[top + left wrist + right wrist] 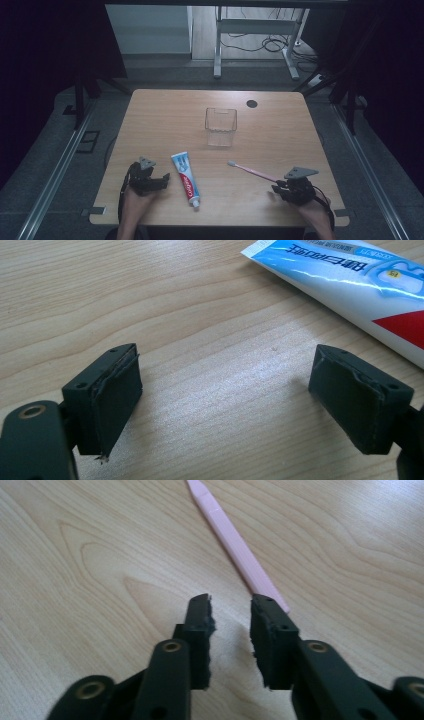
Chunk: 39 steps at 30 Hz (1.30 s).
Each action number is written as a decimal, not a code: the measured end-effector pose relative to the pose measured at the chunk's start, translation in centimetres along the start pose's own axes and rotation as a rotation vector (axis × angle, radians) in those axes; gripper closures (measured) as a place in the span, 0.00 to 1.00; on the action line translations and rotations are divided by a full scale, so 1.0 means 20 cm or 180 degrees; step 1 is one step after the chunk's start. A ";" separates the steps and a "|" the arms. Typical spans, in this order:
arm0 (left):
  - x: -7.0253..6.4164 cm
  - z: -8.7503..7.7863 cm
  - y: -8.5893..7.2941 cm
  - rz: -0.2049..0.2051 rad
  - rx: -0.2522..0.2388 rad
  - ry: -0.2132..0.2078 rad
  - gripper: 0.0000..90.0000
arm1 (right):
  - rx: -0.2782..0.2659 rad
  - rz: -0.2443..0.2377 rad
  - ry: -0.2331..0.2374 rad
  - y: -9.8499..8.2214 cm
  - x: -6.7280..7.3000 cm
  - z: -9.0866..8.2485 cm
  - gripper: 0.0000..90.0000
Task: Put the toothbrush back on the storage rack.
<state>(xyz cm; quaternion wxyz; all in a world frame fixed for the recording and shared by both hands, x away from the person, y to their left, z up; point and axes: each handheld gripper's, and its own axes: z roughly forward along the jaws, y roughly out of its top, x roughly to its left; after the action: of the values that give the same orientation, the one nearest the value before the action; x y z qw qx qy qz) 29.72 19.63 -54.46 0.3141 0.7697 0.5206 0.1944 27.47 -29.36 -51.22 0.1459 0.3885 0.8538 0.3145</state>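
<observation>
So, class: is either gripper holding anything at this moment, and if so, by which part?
Nothing is held. The left gripper stands open beside the toothpaste tube; the right gripper has a bare gap, the pink toothbrush handle lying just beyond it.

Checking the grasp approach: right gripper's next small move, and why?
Probably nudge the right gripper sideways, so the pink toothbrush handle lies between the jaws. The gap is narrow with nothing in it; the handle's end lies just beyond and beside one jaw tip, flat on the table.

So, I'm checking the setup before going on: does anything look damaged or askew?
The pads of both hand-held grippers look frayed: ragged edges on the left one's pad and the right one's pad. Toothpaste tube, toothbrush and clear cup look fine.
</observation>
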 end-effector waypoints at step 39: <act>0.00 0.00 0.00 -0.0006 -0.0005 0.0001 0.15 | 0.0175 0.0063 0.0248 0.25 -0.16 0.23 0.95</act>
<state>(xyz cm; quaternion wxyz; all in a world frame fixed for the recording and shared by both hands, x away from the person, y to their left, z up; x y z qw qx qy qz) 29.72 19.62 -54.47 0.3148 0.7690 0.5213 0.1946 34.75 -27.33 -51.34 0.0986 0.3882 0.8632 0.3072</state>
